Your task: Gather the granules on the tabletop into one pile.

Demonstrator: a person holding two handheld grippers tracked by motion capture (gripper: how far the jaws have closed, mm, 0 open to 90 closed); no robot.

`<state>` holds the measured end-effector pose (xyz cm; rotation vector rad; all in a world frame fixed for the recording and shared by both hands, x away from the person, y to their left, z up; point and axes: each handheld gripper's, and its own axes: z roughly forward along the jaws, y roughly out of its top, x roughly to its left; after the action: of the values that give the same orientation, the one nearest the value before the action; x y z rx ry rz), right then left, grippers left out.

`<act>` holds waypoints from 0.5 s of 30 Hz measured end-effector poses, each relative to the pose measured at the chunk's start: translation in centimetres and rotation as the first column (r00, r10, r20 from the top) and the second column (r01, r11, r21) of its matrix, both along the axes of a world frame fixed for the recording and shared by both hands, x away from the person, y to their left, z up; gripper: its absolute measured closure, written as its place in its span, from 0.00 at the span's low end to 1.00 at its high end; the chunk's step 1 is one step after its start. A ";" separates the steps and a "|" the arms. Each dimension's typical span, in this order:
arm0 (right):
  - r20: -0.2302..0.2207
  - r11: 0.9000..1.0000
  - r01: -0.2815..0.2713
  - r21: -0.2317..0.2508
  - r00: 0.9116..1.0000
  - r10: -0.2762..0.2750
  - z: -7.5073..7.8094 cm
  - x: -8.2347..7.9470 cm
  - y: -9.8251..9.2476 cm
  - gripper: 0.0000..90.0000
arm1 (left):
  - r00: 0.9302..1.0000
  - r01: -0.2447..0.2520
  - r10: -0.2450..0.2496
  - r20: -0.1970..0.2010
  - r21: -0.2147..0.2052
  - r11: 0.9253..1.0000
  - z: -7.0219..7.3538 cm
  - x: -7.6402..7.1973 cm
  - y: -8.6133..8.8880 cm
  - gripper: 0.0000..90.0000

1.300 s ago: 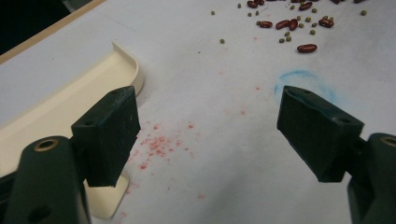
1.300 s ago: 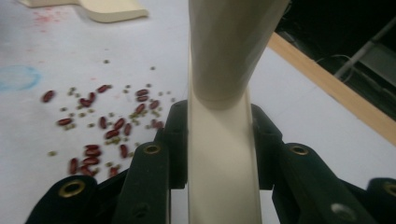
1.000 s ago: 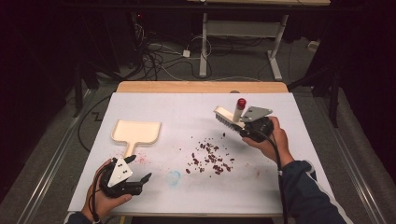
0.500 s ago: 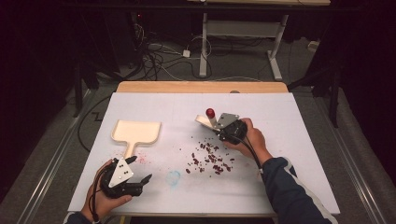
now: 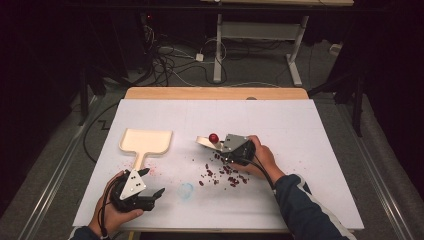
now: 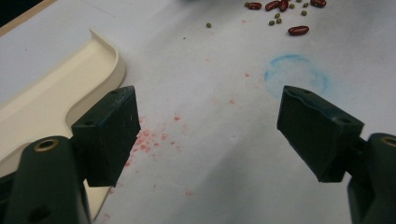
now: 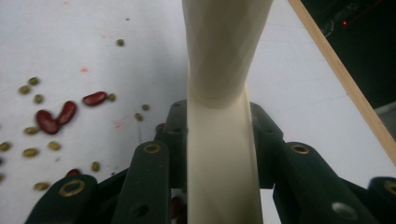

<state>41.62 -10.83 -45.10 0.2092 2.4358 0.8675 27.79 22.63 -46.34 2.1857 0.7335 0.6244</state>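
the right gripper [image 5: 231, 149] has come down and across toward the middle of the white paper-covered table [image 5: 310, 150] over the last second, from a spot higher and farther right to one just above the far edge of the scattered dark red and small green beans [image 5: 222, 174]. its jaws are clenched on the cream plastic handle of a small brush [image 7: 219, 116], which the right gripper view shows pinched upright between the two black pads, with a red knob [image 5: 213, 136] at the brush's end in the high view. the brush head now hangs close over the beans, so the sweeping stroke looks about to begin, though none of the spill has yet been gathered. the left gripper [image 5: 137, 192] has kept its place near the front left of the table, its jaws spread wide with nothing between them, hovering beside the handle of the cream plastic dustpan [image 5: 146, 142], which lies flat and apart from the beans; it will likely need to be picked up or held steady before the beans can be swept in. counted: two grippers, one brush, one dustpan, one loose patch of beans too many and too small to number, and one faint blue ring mark [image 6: 296, 74] on the paper.
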 end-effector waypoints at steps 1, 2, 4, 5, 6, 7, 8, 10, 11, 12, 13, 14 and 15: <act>0.006 1.000 -0.020 0.005 1.000 0.020 -0.1 -0.4 -0.3 0.74 | 1.000 -0.002 0.002 -0.011 -0.003 1.000 0.0 -0.1 0.0 0.22; 0.001 0.999 -0.033 0.018 0.999 0.033 0.0 -0.6 -0.4 0.74 | 1.000 -0.003 0.003 -0.011 -0.002 1.000 0.0 -0.1 -0.1 0.22; -0.009 0.996 -0.082 0.031 0.997 0.082 0.1 -1.1 -0.9 0.74 | 1.000 -0.006 0.006 -0.012 0.001 1.000 0.0 -0.1 -0.1 0.22; -0.009 0.996 -0.082 0.031 0.997 0.082 0.1 -1.1 -0.9 0.74 | 1.000 -0.006 0.006 -0.013 0.002 1.000 0.0 -0.1 -0.1 0.22; -0.019 0.993 -0.114 0.035 0.993 0.115 0.0 -1.8 -1.3 0.74 | 1.000 -0.006 0.006 -0.014 0.003 1.000 -0.1 -0.1 -0.1 0.22; -0.028 0.991 -0.129 0.044 0.991 0.130 -0.1 -2.2 -1.5 0.74 | 1.000 -0.006 0.006 -0.015 0.004 1.000 -0.1 -0.1 -0.1 0.22; -0.027 0.989 -0.136 0.051 0.990 0.138 -0.2 -2.5 -1.7 0.74 | 1.000 -0.006 0.006 -0.016 0.004 1.000 -0.1 -0.1 -0.1 0.22; -0.036 0.984 -0.167 0.054 0.985 0.169 -0.2 -3.1 -2.2 0.74 | 1.000 -0.006 0.006 -0.019 0.006 1.000 -0.1 -0.1 -0.1 0.23; -0.036 0.983 -0.176 0.060 0.983 0.178 -0.2 -3.4 -2.4 0.74 | 1.000 -0.007 0.007 -0.020 0.005 1.000 -0.1 -0.1 -0.1 0.22; -0.042 0.980 -0.190 0.055 0.980 0.192 0.0 -3.6 -2.7 0.74 | 1.000 -0.010 0.010 -0.019 0.006 1.000 -0.1 -0.2 -0.1 0.22; -0.046 0.977 -0.205 0.059 0.977 0.208 0.1 -3.8 -2.9 0.74 | 1.000 -0.008 0.008 -0.008 0.006 1.000 -0.1 -0.1 0.0 0.22; -0.052 0.975 -0.212 0.064 0.975 0.215 0.2 -4.0 -3.1 0.74 | 1.000 -0.008 0.008 -0.007 0.005 1.000 0.0 -0.2 0.0 0.22; -0.059 0.971 -0.229 0.064 0.971 0.232 0.4 -4.1 -3.3 0.74 | 1.000 -0.009 0.010 -0.015 0.003 1.000 0.0 -0.2 -0.1 0.22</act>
<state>37.50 -14.09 -44.75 -0.0269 2.5336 1.0466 27.58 22.58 -46.38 2.1932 0.7519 0.6145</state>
